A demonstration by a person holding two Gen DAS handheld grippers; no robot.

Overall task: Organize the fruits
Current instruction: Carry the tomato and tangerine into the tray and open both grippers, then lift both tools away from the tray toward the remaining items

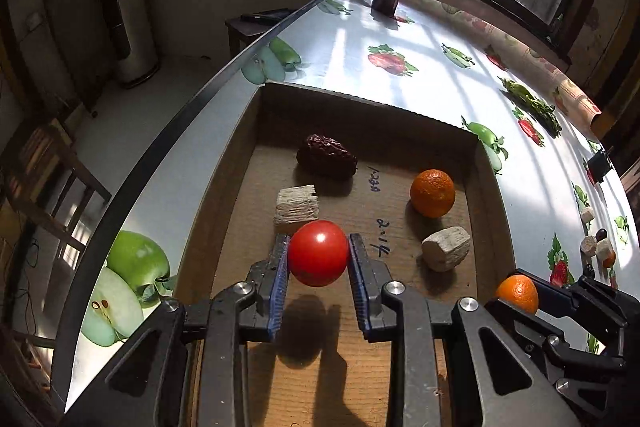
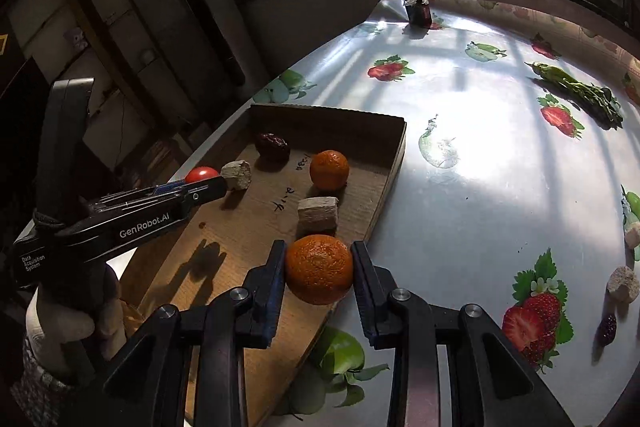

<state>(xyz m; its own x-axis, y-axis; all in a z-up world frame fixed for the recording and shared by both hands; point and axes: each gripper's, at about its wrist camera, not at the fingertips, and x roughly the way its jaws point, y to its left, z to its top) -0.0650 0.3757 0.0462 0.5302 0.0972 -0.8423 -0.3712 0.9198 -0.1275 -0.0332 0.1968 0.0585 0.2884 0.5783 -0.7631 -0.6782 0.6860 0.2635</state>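
- We are pinching a tomato (image 1: 318,253) in our left gripper (image 1: 319,259), one blue pad pressing on each side; it is hanging above the floor of the cardboard tray (image 1: 496,203), casting a shadow on the near part.
- The tomato is looking round, smooth and glossy red, with a bright highlight on top; being round, it is showing no long axis or pointing direction that we can tell.
- We are clamping an orange (image 2: 319,269) in our right gripper (image 2: 319,273), over the near right edge of the tray; it is looking round, with dimpled, bright peel.
- A second orange (image 1: 433,193) is sitting inside the tray toward the far right.
- A dark, wrinkled date (image 1: 326,157) is lying at the far end of the tray, its long axis running left to right and tilting slightly nearer on the right.
- A pale ridged block (image 1: 297,205) is sitting just beyond the tomato, and a pale stubby cylinder (image 1: 446,248) is lying on its side near the second orange.
- A bunch of greens (image 2: 580,93) is lying on the fruit-print tablecloth (image 2: 480,167), far right, well apart from the tray.
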